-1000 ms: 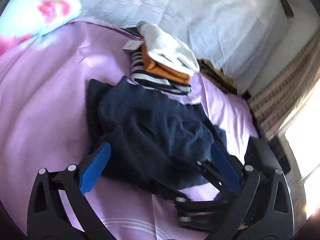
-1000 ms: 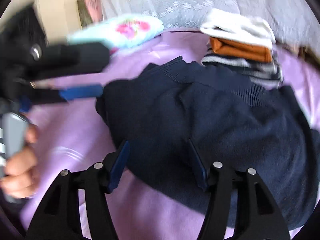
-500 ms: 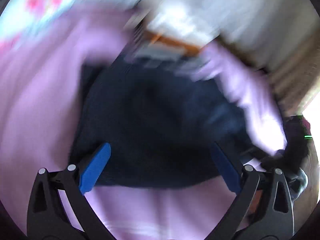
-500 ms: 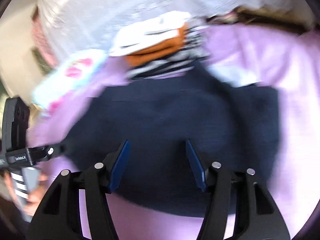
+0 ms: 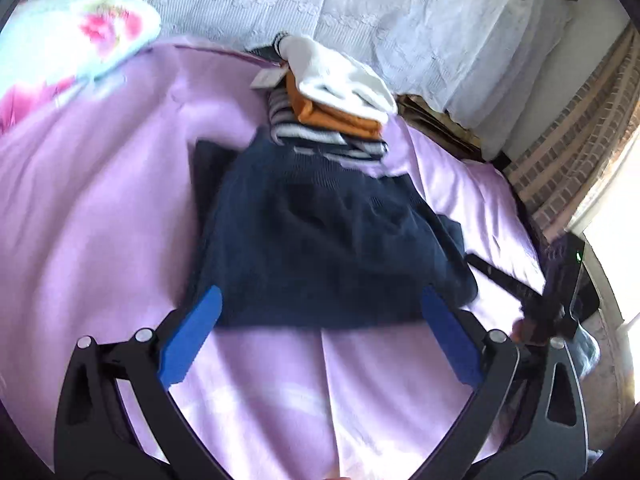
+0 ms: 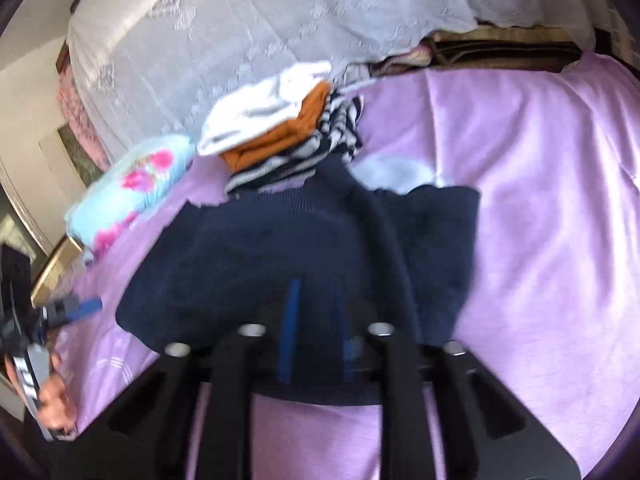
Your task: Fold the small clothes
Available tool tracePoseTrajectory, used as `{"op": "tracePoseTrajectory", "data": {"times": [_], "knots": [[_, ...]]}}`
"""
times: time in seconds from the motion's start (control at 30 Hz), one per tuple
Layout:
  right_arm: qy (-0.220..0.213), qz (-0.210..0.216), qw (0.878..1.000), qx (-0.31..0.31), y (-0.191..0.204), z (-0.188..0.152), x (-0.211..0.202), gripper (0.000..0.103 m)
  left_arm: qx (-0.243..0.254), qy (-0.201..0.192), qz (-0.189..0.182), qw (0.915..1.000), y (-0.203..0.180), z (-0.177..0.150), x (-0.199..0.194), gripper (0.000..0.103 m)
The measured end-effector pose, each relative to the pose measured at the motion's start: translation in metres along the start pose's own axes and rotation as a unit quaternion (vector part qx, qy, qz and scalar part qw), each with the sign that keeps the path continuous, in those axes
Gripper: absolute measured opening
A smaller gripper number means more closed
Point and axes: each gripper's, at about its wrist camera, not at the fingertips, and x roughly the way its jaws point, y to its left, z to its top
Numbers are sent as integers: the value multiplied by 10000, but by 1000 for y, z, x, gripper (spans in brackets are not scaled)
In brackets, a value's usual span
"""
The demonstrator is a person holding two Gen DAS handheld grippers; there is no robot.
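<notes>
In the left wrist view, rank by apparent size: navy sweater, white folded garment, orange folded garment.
1. navy sweater, by far the largest, though also nearest the camera.
2. white folded garment.
3. orange folded garment, mostly covered, so only its edge shows.

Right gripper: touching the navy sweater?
Touching. In the right wrist view, the right gripper has its blue fingers nearly together, pinching the near hem of the navy sweater.

left gripper (image 5: 318, 308): jaws wide apart, holding nothing | right gripper (image 6: 316, 312): jaws nearly closed, pinching navy garment (image 6: 304, 248) edge
</notes>
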Motion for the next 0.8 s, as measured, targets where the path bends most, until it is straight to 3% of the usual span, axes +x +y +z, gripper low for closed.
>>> {"op": "tracePoseTrajectory", "data": {"times": [0.07, 0.13, 0.23, 0.3, 0.4, 0.5, 0.6, 0.67, 0.8], "knots": [[238, -341, 9991, 58, -12, -5, 16, 33, -98, 285, 412, 9987, 9, 8, 25, 101], [269, -178, 9994, 121, -20, -8, 17, 29, -395, 916, 1067, 9893, 33, 2, 58, 101], [146, -210, 9996, 127, -20, -8, 7, 29, 50, 771, 1301, 9885, 24, -9, 50, 101], [-28, -283, 9996, 25, -12, -8, 3, 31, -3, 610, 1133, 9917, 21, -18, 35, 101], [-350, -149, 9993, -56, 1, -4, -8, 31, -402, 704, 473, 9956, 29, -28, 23, 101], [-376, -39, 9992, -94, 13, 5, -5, 31, -1254, 840, -339, 9880, 41, -40, 20, 101], [-291, -39, 9994, -207, 27, 15, 10, 32, -1481, 891, -799, 9817, 29, -43, 25, 101], [-227, 9, 9994, -279, 41, 22, 23, 32, -1543, 976, -849, 9795, 17, -41, 37, 101], [-183, 200, 9986, -446, 67, 34, 40, 32, -1365, 861, -320, 9864, -3, -32, 60, 101]]}}
